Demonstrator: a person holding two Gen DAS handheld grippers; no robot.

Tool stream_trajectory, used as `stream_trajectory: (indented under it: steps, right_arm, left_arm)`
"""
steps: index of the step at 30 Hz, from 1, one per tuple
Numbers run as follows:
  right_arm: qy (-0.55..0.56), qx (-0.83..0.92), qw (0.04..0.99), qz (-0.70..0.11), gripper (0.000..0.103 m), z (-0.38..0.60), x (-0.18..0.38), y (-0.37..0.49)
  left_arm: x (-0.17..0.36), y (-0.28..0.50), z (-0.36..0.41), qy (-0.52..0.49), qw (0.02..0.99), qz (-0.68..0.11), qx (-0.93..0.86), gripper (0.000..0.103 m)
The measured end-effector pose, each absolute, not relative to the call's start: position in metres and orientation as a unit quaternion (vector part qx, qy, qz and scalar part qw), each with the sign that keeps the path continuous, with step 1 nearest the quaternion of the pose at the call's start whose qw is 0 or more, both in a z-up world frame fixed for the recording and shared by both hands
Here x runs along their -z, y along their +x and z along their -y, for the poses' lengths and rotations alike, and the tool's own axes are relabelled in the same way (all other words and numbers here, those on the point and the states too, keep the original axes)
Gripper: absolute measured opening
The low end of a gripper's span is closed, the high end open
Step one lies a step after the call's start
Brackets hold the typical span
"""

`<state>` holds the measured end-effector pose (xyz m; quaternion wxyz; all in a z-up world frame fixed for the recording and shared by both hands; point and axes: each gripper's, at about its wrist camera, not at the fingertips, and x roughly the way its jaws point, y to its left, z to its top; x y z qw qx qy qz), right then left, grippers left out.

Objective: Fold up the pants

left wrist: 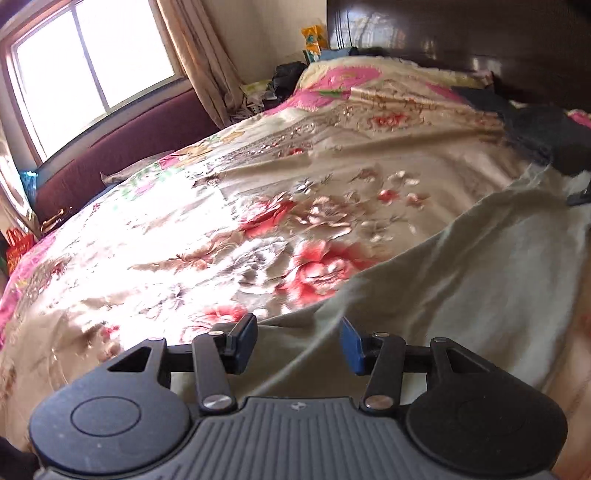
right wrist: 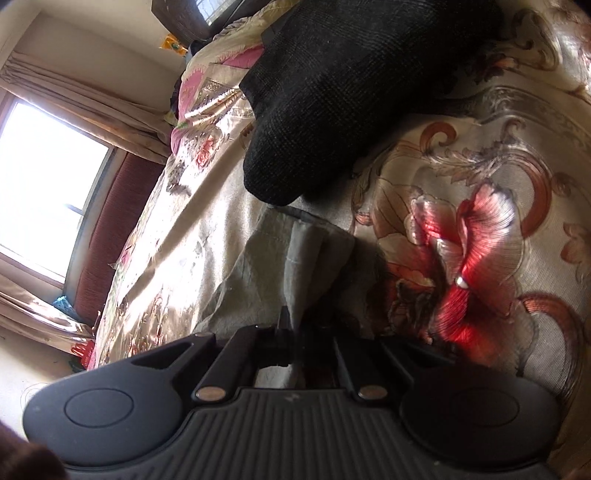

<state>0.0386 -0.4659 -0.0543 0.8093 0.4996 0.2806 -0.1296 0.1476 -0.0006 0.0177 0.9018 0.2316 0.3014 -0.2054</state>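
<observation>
Pale grey-green pants (left wrist: pixel 461 266) lie spread on a floral satin bedspread (left wrist: pixel 221 229). My left gripper (left wrist: pixel 299 341) is open, its blue-padded fingers straddling the pants' near edge, the cloth passing between and under them. In the right wrist view the pants (right wrist: pixel 280 266) run up from my right gripper (right wrist: pixel 295 332), whose jaws are close together on a fold of that cloth. The fingertips are dark and blurred. A black knit garment (right wrist: pixel 332 92) lies just beyond the pants' end.
The black garment also shows in the left wrist view (left wrist: pixel 535 133) at the far right of the bed. A dark wooden headboard (left wrist: pixel 461 33) stands behind. A maroon padded bench (left wrist: pixel 122 147) sits under the window at left, with clutter in the corner.
</observation>
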Motion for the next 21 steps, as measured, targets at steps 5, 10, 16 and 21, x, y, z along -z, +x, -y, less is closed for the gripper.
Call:
stream_trajectory:
  steps: [5,10,16,21]
  right_arm:
    - [0.480,0.141,0.812,-0.300,0.004,0.462,0.052,0.045]
    - [0.470,0.147,0.814,-0.309,0.004,0.461,0.054,0.050]
    - [0.473,0.146,0.812,-0.308,0.003,0.461,0.054,0.048]
    - [0.498,0.137,0.805,-0.292,0.003,0.466,0.052,0.044]
  left_arm:
    - [0.001,0.180,-0.019,0.282,0.878,-0.323,0.210,0.062]
    - [0.031,0.217,-0.021,0.310,0.887,-0.311,0.142,0.060]
    - [0.019,0.232,-0.035,0.259,0.914,-0.306,0.056,0.058]
    - [-0.012,0.166,-0.031,0.233,0.931,-0.267,0.090,0.059]
